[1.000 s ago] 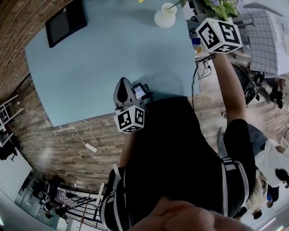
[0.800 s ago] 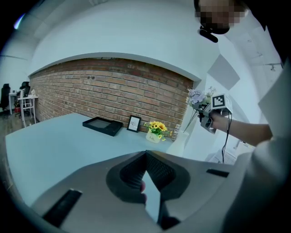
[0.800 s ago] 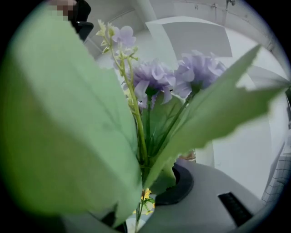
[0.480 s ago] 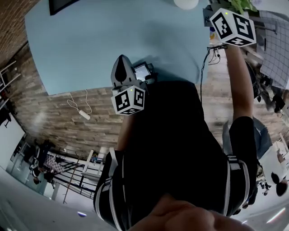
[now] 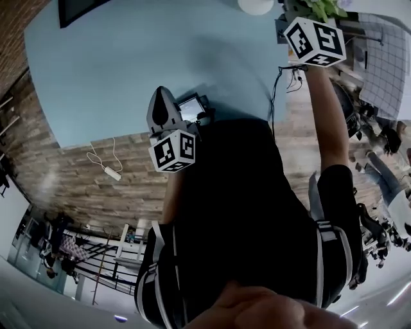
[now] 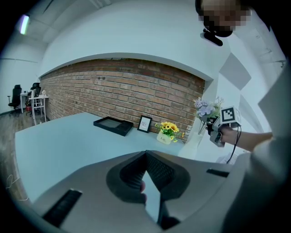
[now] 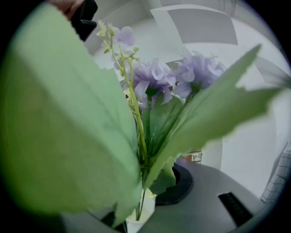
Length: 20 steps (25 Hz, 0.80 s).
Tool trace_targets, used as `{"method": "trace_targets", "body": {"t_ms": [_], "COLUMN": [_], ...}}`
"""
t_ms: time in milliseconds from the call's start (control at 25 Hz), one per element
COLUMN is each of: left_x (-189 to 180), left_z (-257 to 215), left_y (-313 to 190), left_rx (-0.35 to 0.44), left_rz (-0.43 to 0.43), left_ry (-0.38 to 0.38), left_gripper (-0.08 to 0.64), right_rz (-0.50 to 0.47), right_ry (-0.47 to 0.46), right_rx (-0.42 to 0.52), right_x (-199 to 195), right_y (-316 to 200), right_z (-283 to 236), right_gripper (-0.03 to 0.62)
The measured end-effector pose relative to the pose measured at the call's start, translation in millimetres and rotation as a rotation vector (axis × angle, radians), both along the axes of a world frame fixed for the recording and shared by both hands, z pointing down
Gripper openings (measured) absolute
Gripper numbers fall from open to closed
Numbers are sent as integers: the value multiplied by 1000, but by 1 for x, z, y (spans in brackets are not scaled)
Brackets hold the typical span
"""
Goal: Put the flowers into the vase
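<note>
A white vase (image 6: pixel 163 137) with yellow flowers (image 6: pixel 169 128) stands at the far end of the light blue table (image 5: pixel 128 64); in the head view only its base (image 5: pixel 255 5) shows at the top edge. My right gripper (image 7: pixel 144 200) is shut on the stems of a purple flower bunch (image 7: pixel 157 75), and its green leaves fill most of the right gripper view. The bunch (image 6: pixel 205 108) hangs beyond the table's right corner, to the right of the vase and apart from it. My left gripper (image 5: pixel 160 97) hovers over the table's near edge, its jaws shut with nothing between them.
A black tray (image 6: pixel 112 125) and a small picture frame (image 6: pixel 144 123) stand by the brick wall left of the vase. Cables (image 5: pixel 282 71) hang at the table's right edge. A white plug on a cord (image 5: pixel 106 168) lies on the wood floor.
The left gripper has drifted left along the table's near edge. The right gripper still holds the flowers by the table's right corner. The vase has slid to the head view's top edge.
</note>
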<state>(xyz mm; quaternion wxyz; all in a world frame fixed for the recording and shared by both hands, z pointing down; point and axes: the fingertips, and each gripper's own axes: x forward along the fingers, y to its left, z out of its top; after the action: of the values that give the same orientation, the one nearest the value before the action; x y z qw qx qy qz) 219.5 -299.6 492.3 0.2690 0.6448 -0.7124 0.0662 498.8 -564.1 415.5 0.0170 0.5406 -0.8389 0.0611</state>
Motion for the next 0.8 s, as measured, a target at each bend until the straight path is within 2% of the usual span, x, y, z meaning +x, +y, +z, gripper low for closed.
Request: {"method": "trace_targets", "body": {"t_ms": [240,520,800], "left_x": [16,15,12], "left_z": [-1,-4,-5], "left_y": [1,7,12], "left_rx": [2,10,9], "left_rz": [19,21,8], "left_ry": [1,-8,-12], "left_gripper": [20,19,18], "right_rz": [-18,-6,-6], "right_ry": [16,120,161], "right_rx": [-19,-58,-77], "right_x": [12,7,1], "right_y": [2,3,4], "right_z": [16,42,56], "right_gripper": [137,138,137]}}
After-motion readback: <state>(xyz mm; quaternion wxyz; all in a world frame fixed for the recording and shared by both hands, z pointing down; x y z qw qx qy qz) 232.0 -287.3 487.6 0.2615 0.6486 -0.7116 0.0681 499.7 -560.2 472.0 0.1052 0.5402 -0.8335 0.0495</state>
